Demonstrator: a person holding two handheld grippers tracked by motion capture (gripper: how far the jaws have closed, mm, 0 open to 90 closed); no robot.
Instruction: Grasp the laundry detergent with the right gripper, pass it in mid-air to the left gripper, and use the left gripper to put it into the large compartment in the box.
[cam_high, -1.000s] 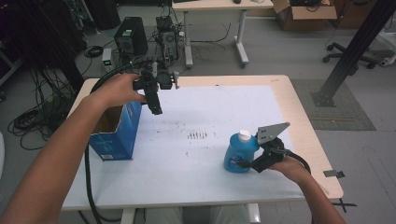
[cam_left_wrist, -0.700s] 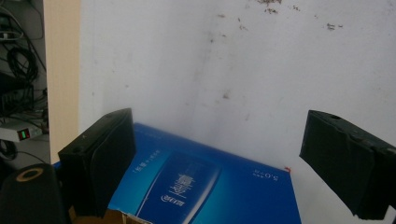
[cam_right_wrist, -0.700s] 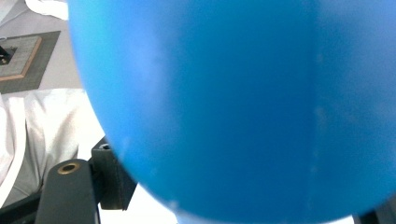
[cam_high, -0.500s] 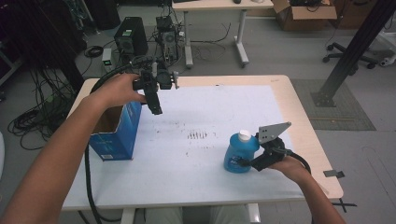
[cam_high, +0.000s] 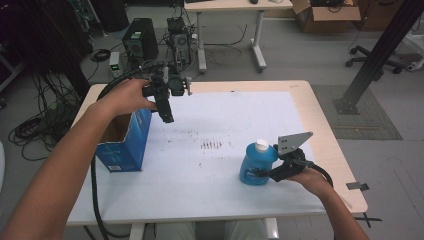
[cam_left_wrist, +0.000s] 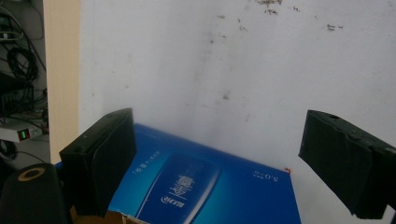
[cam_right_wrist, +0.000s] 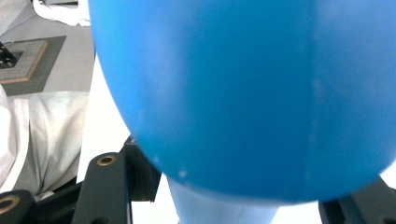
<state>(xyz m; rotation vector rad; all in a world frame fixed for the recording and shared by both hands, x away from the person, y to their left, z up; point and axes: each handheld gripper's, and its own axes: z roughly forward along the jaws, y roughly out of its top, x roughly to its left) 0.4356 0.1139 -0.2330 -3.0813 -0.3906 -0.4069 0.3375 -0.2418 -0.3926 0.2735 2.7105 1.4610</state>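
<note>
Closing jaws against blue bottle (cam_high: 256, 165)

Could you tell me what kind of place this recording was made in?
Probably a lab or workshop, not a home. Behind the wooden table with a white sheet, black computer towers stand on the grey floor among loose cables, with a brown cardboard box and a black wheeled office chair farther back.

Open white sheet (cam_high: 220, 125) between box (cam_high: 125, 142) and bottle (cam_high: 256, 165).

Left gripper (cam_left_wrist: 243, 158) jaws wide apart, blue printed carton (cam_left_wrist: 210, 186) below, white stained table cover (cam_left_wrist: 210, 70) beyond.
</note>
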